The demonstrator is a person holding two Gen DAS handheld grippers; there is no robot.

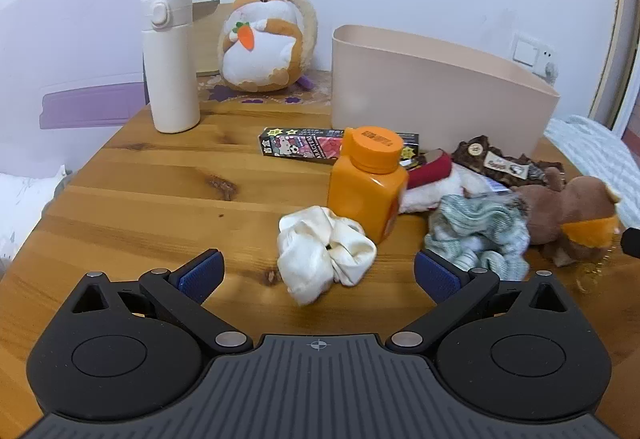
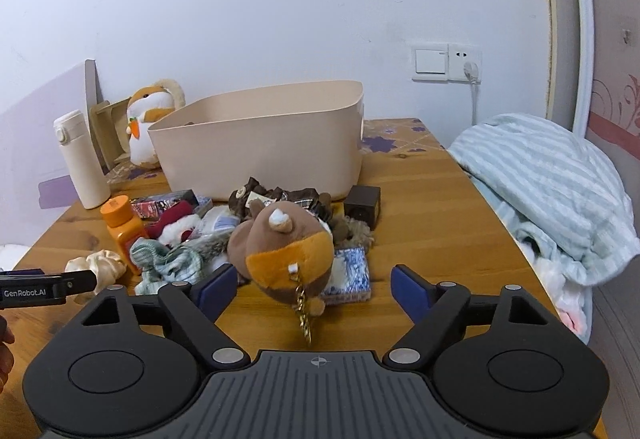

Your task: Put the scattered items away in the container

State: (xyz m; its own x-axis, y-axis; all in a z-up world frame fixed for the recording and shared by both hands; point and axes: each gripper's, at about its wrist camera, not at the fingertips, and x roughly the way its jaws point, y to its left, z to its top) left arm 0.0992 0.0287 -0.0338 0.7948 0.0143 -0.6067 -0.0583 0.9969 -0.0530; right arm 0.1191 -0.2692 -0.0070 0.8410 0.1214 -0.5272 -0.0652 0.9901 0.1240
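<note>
Both of my tongs stand spread and empty: left gripper (image 1: pixel 318 273) before the cream scrunchie (image 1: pixel 326 257), right gripper (image 2: pixel 314 289) before the brown plush (image 2: pixel 286 257); I judge a low approach best, pads straddling the soft body, clear of its chain (image 2: pixel 303 313). Scrunchie: crumpled satin, near table edge, beside orange bottle (image 1: pixel 366 181); plush: rounded, orange-patched; both in front of the beige bin (image 2: pixel 260 143), open-topped, behind the clutter on the wooden table (image 1: pixel 160 179).

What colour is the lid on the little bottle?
Orange, like the bottle itself; its lid shows best in the left wrist view.
</note>
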